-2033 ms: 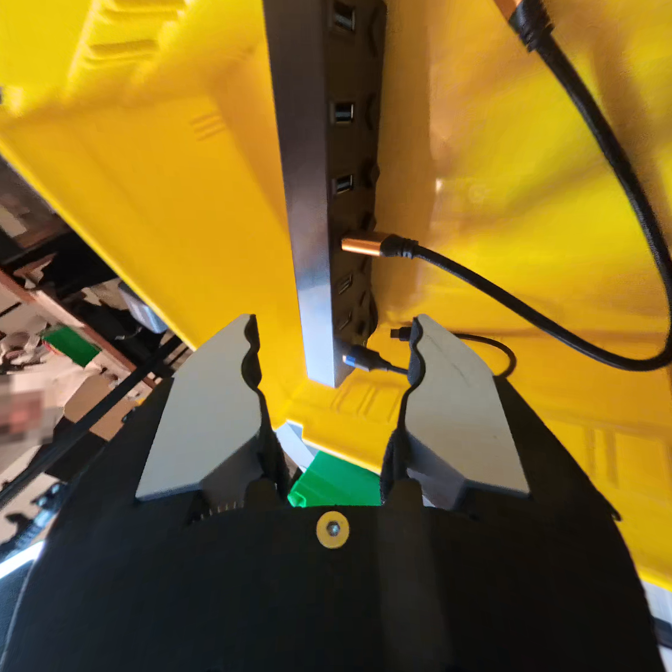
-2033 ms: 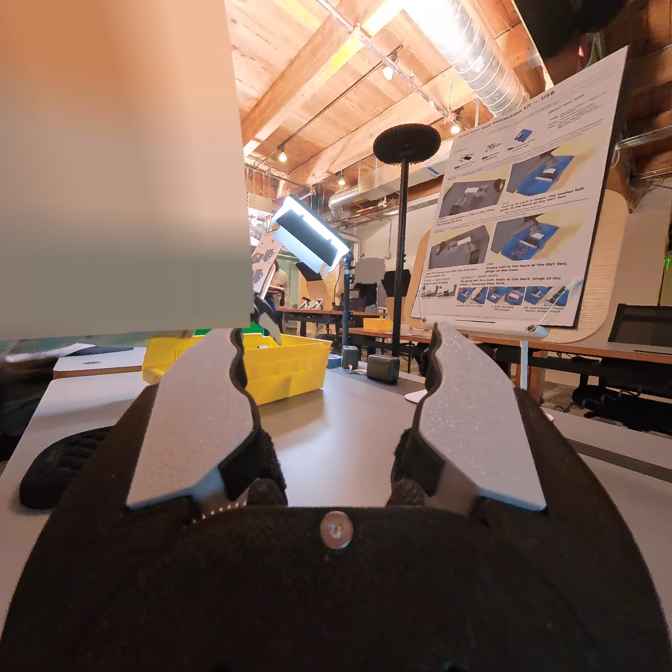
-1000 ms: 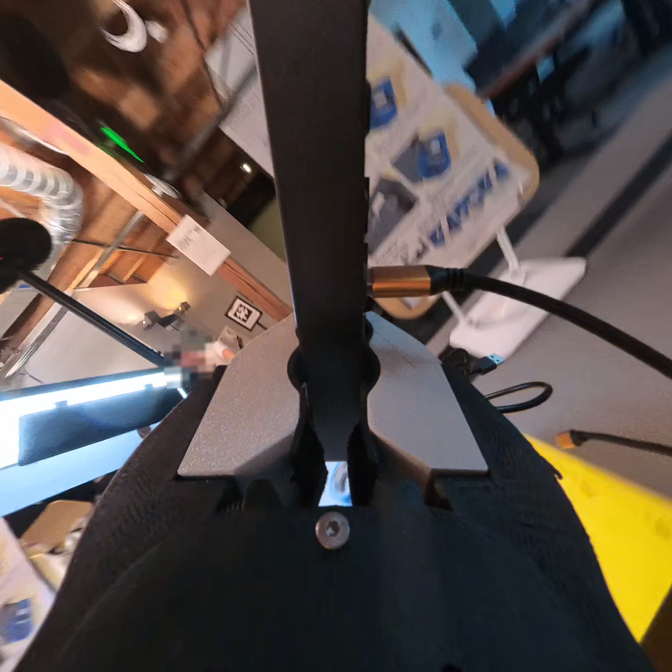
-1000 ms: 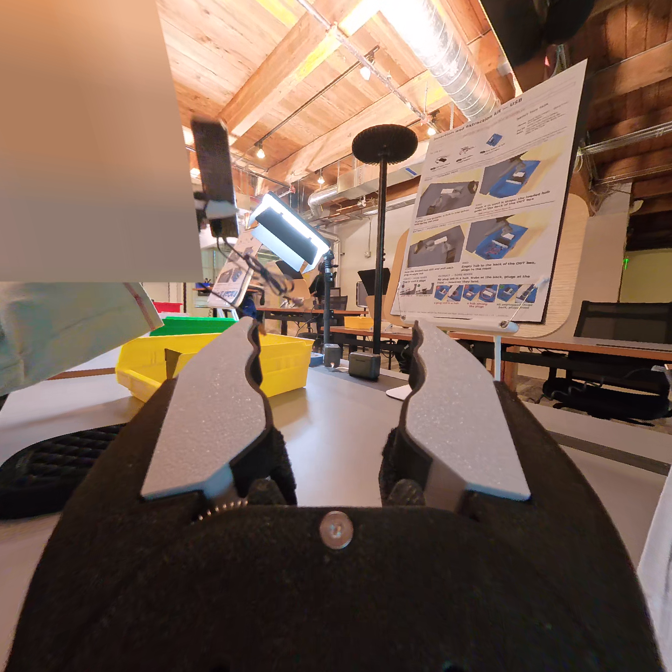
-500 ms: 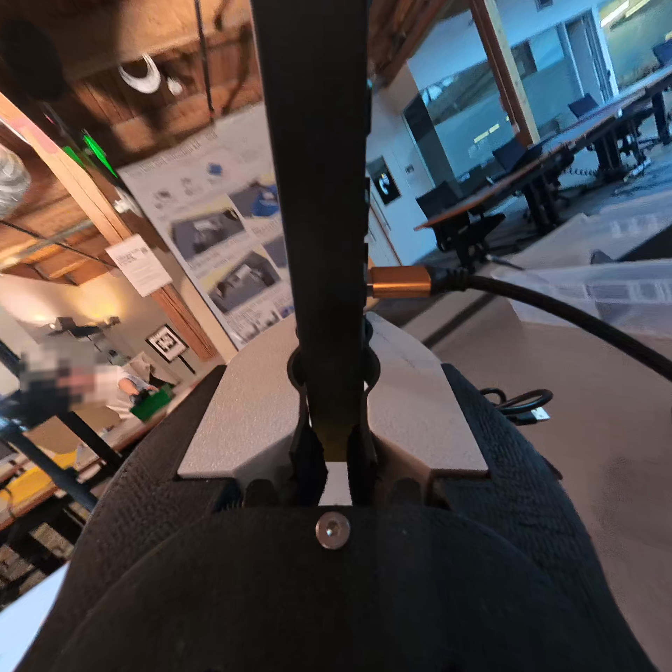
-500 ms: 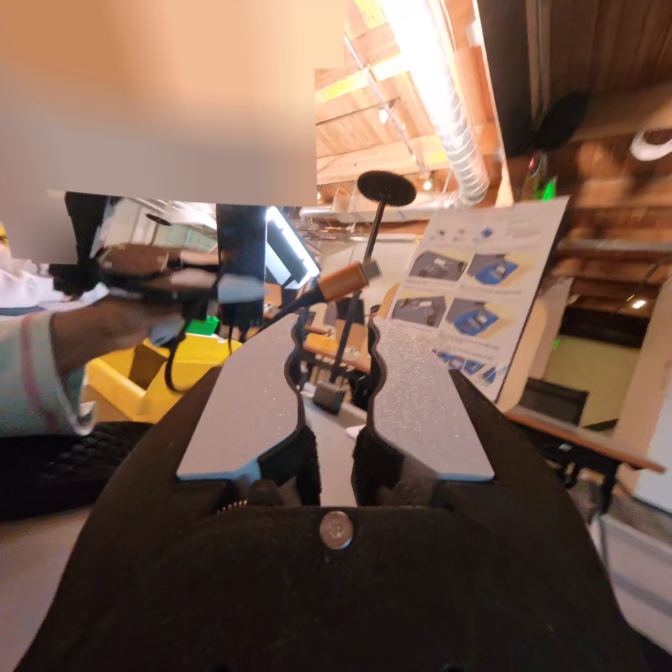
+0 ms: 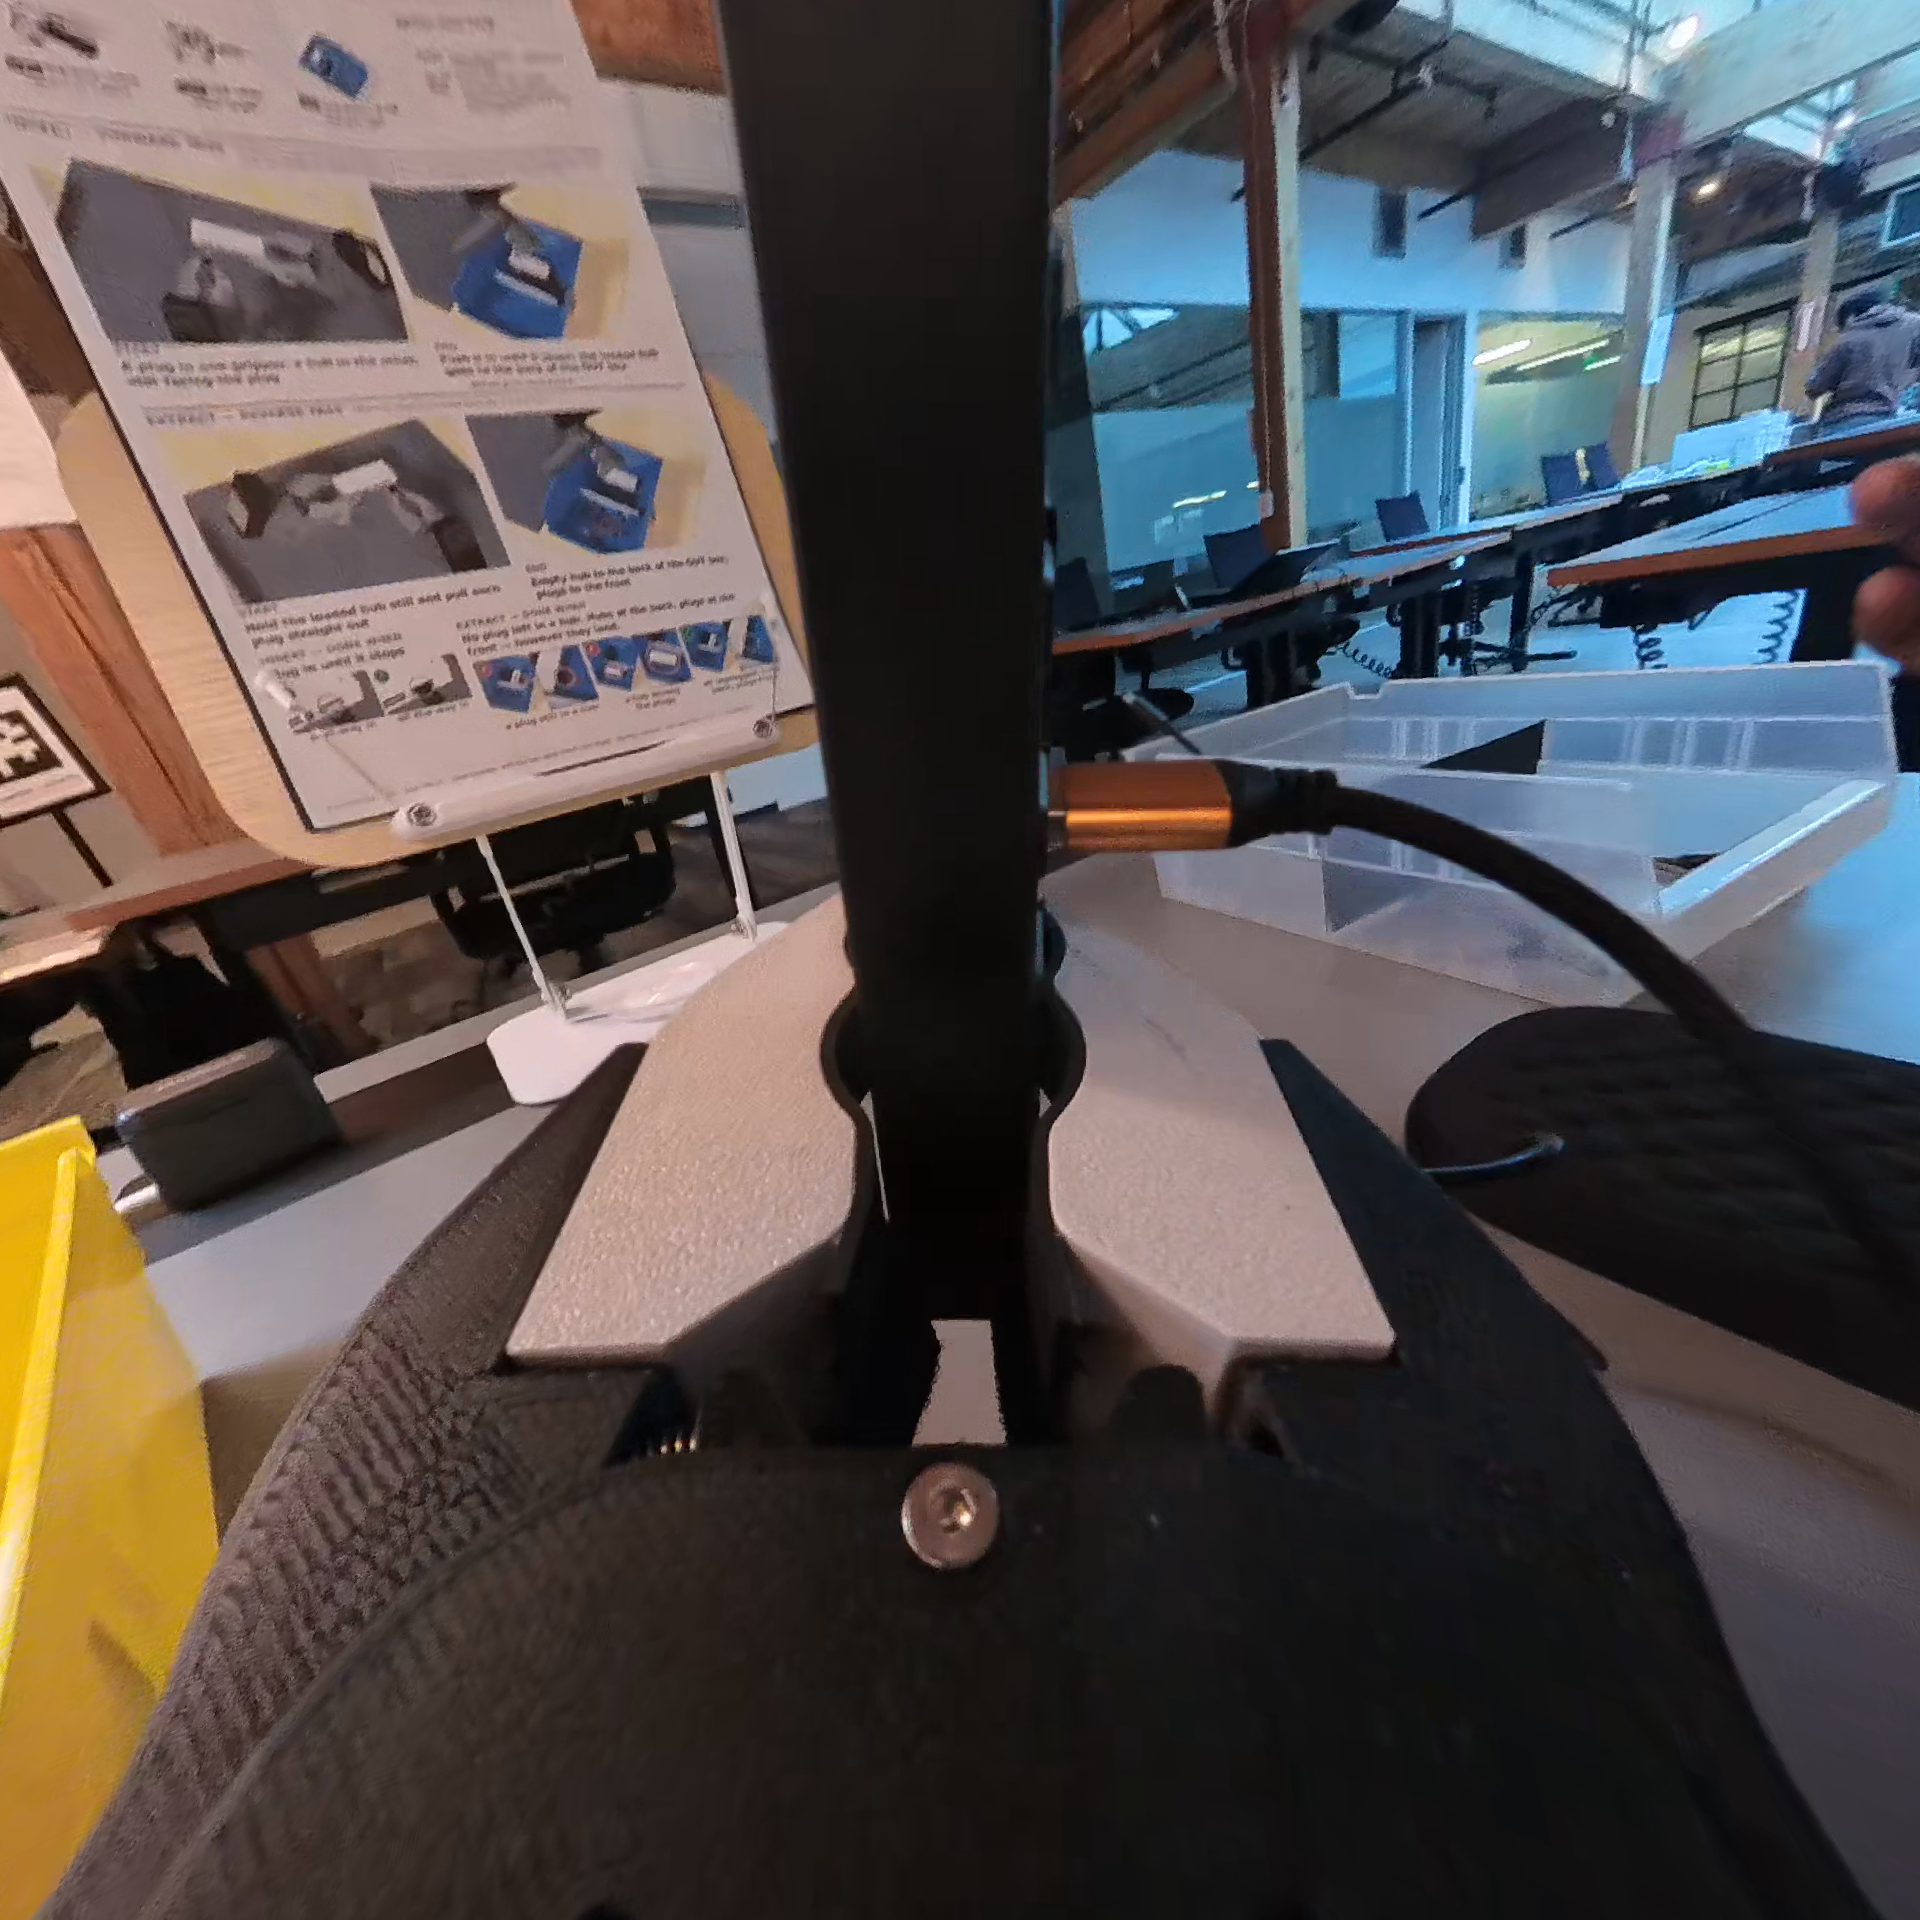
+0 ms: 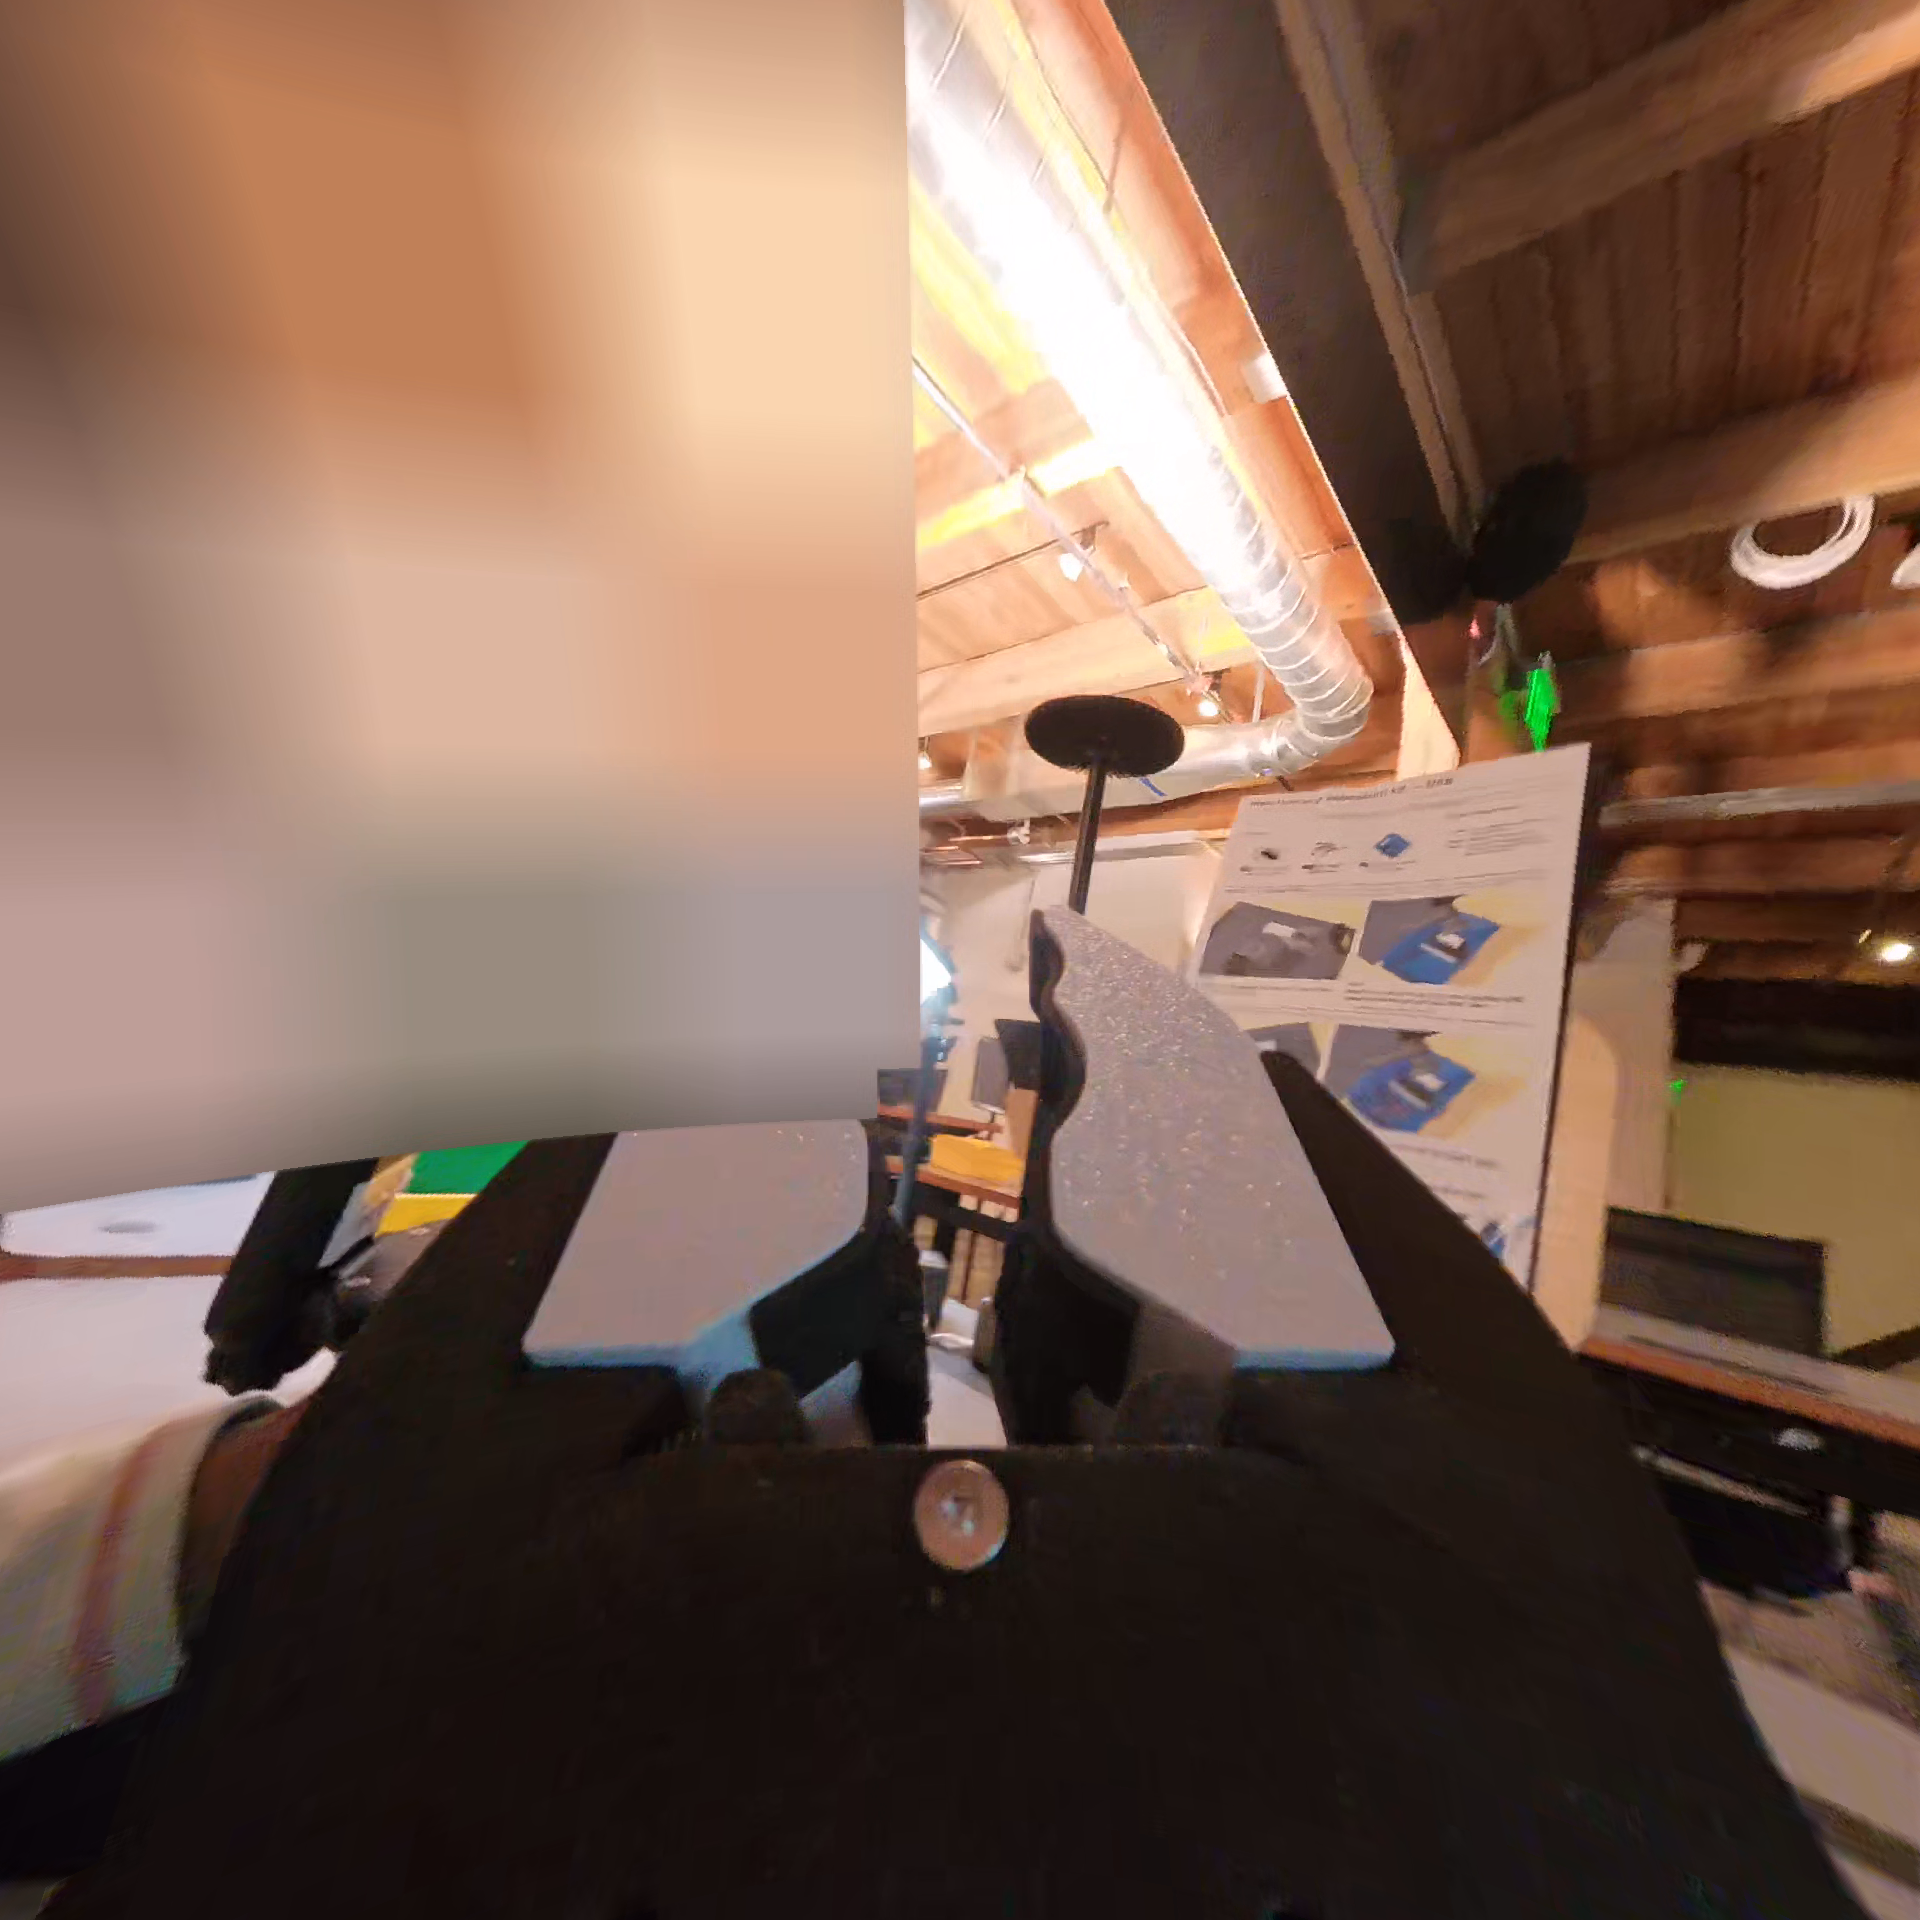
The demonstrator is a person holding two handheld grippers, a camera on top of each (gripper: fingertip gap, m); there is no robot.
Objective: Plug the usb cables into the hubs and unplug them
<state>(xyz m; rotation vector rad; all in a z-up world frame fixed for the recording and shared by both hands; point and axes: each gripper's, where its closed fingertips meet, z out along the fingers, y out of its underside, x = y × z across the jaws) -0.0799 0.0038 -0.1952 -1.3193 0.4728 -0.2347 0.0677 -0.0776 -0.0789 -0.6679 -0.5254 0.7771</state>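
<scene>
Grey table [image 7: 1766, 1507] (yellow bin [image 7: 73, 1403], clear tray [image 7: 1558, 810])

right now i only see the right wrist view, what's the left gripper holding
observer: The left gripper is shut on a black hub that stands upright between its fingers.
operator: anything plugged into it
observer: Yes, one copper-coloured plug sits in the hub's right side, just above the fingers.
operator: where does its cable run
observer: The black cable curves down to the right, over a black pad; its far end is out of sight.
</scene>
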